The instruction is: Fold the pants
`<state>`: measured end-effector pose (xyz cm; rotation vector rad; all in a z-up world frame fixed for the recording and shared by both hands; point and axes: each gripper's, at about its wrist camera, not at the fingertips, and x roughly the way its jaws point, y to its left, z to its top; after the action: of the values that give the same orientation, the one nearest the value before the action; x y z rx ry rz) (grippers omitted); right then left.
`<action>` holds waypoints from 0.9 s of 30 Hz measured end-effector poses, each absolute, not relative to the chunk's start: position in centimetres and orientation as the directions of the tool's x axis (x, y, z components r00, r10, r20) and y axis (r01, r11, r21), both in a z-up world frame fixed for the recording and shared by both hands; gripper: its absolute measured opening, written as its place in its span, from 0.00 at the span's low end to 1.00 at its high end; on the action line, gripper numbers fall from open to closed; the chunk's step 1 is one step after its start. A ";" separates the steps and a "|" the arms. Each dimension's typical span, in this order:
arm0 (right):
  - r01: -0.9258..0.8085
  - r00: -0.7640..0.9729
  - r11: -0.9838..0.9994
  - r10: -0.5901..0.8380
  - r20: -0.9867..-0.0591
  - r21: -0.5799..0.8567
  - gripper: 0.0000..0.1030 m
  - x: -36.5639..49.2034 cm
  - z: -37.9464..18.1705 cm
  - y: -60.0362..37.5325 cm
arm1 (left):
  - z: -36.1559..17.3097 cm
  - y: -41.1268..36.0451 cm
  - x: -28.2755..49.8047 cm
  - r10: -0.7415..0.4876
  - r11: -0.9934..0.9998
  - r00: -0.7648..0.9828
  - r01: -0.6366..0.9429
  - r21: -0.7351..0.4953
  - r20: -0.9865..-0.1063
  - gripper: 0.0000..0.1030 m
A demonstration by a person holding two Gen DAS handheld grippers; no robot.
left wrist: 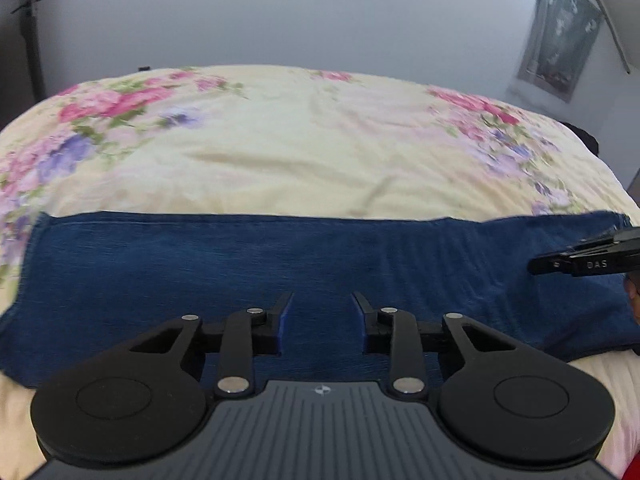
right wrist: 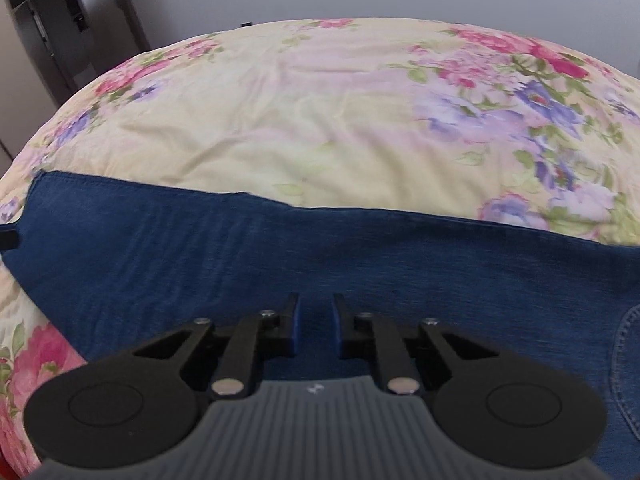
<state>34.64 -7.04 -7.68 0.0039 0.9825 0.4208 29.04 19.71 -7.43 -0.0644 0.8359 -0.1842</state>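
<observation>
Dark blue denim pants (left wrist: 280, 264) lie flat across the near side of a floral bedspread, legs stacked into one long band running left to right. They also show in the right wrist view (right wrist: 320, 256), with a stitched back pocket (right wrist: 628, 360) at the right edge. My left gripper (left wrist: 321, 312) is open and empty, just above the middle of the pants. My right gripper (right wrist: 316, 316) is open a smaller gap, empty, low over the pants nearer the waist. The right gripper's side also shows in the left wrist view (left wrist: 584, 264) at the right edge.
The cream bedspread (left wrist: 300, 148) with pink and purple flowers stretches beyond the pants to a pale wall. A grey cloth (left wrist: 560, 36) hangs on the wall at the far right. A dark door (right wrist: 92, 12) stands at the far left.
</observation>
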 end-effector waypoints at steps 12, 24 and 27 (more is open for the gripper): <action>-0.350 0.514 0.921 0.342 -0.787 0.172 0.07 41.3 -11.6 -2.6 | -13.5 16.8 39.0 -0.146 0.989 0.621 0.087 -0.118 -0.770 0.14; -0.313 0.555 0.927 0.357 -0.751 0.209 0.13 37.7 -8.2 -6.8 | -10.5 14.5 34.4 -0.150 0.979 0.659 0.201 -0.019 -0.737 0.15; -0.287 0.574 0.938 0.332 -0.749 0.196 0.13 33.4 -6.9 -10.3 | -9.5 12.8 30.8 -0.187 0.962 0.659 0.274 0.001 -0.728 0.15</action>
<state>33.41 -10.33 -6.94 0.0553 0.8885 0.3627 30.79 12.80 -9.48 0.1141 0.8103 -0.2618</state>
